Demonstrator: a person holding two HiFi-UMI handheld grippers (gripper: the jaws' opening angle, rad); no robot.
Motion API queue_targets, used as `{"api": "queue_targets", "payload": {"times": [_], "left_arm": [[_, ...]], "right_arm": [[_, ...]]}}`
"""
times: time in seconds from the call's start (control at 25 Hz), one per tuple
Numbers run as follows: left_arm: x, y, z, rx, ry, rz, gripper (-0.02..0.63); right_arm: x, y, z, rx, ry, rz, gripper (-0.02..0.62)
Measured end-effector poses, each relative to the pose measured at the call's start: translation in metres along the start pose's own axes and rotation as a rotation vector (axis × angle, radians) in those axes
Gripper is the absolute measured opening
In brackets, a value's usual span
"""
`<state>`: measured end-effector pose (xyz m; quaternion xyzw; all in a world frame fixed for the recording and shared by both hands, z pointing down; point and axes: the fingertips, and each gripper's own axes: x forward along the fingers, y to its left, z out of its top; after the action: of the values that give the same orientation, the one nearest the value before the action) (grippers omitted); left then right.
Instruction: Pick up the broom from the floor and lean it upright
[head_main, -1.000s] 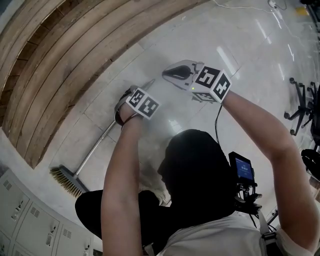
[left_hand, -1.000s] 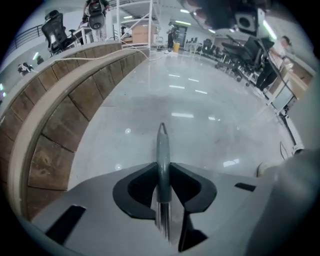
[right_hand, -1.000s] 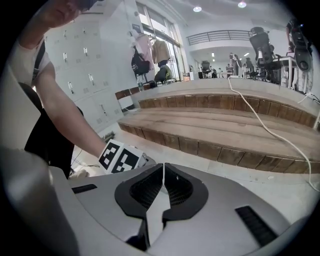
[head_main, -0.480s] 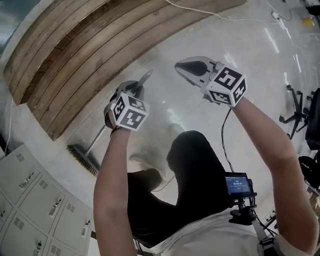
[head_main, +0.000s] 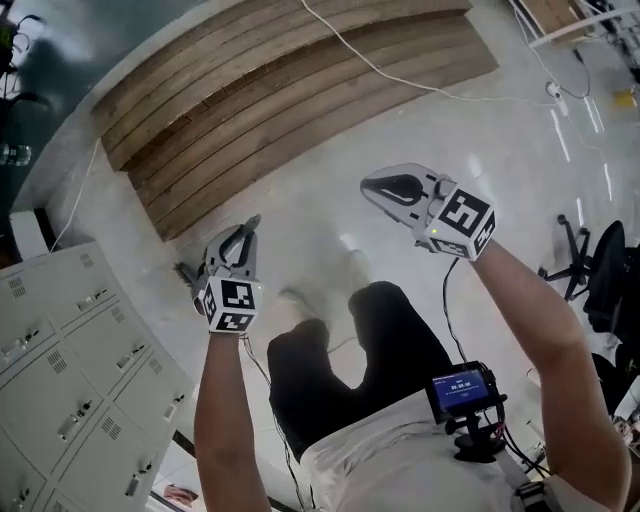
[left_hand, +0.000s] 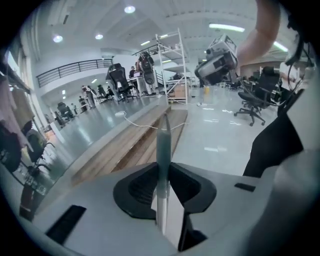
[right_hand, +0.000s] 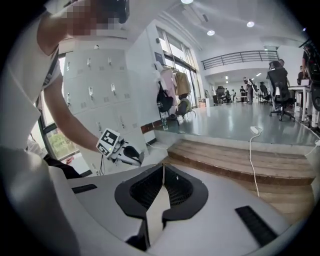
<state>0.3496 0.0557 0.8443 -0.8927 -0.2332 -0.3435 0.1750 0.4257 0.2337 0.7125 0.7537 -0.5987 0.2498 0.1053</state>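
1. One broom with a slim grey pole handle (left_hand: 163, 142) is off the pale glossy floor (head_main: 500, 140). It is carried in the air in front of the person, and its pole runs up and away between the jaws in the left gripper view.
2. There are two grippers, both white with black pads and each bearing a marker cube. The left gripper (head_main: 247, 232) is clamped on the broom's pole, its pads pressing from either side.
3. The right gripper (head_main: 372, 186) has its jaws together with nothing between them. It hangs well apart from the broom, off to the right.
4. In the head view a dark edge (head_main: 184, 271) shows just left of the left gripper. It may be the bristle head, though I cannot tell.
5. Around them are one brown wooden stepped platform (head_main: 280, 90) with one white cable (head_main: 380, 65) trailing across it, one bank of grey metal lockers (head_main: 70, 340) and one black office chair (head_main: 590, 270).
6. A second ago the broom lay slanting on the floor, its bristle head down by the lockers and the right gripper close to the pole's tip. Both grippers have since risen, and the right one has drawn away.
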Motion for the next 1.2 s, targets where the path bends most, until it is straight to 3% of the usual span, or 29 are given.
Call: {"api": "queue_targets", "payload": {"times": [0.2,0.36,0.52,0.8,1.0,1.2], "left_arm": [[-0.131,0.064,-0.028,-0.143,-0.078,0.205,0.080],[-0.234,0.104,-0.051,-0.330,-0.147,0.388,0.081],[-0.327,0.121,-0.052,-0.537,-0.278,0.575,0.081],[-0.438,0.088,-0.032,-0.811,-0.350,0.862,0.081],[-0.481,0.054,-0.034,-0.932,-0.297,1.049,0.081],[-0.539,0.019,-0.075,-1.034,-0.209,1.248,0.081]], "right_arm": [[-0.009,0.061,0.080,-0.052,0.001,0.092,0.020],[-0.005,0.114,0.129,-0.101,0.021,0.187,0.020],[0.002,0.157,0.174,-0.137,0.027,0.268,0.020],[0.004,0.215,0.248,-0.238,0.011,0.499,0.020],[0.013,0.259,0.242,-0.269,0.065,0.716,0.020],[0.047,0.323,0.232,-0.362,0.137,0.922,0.020]]}}
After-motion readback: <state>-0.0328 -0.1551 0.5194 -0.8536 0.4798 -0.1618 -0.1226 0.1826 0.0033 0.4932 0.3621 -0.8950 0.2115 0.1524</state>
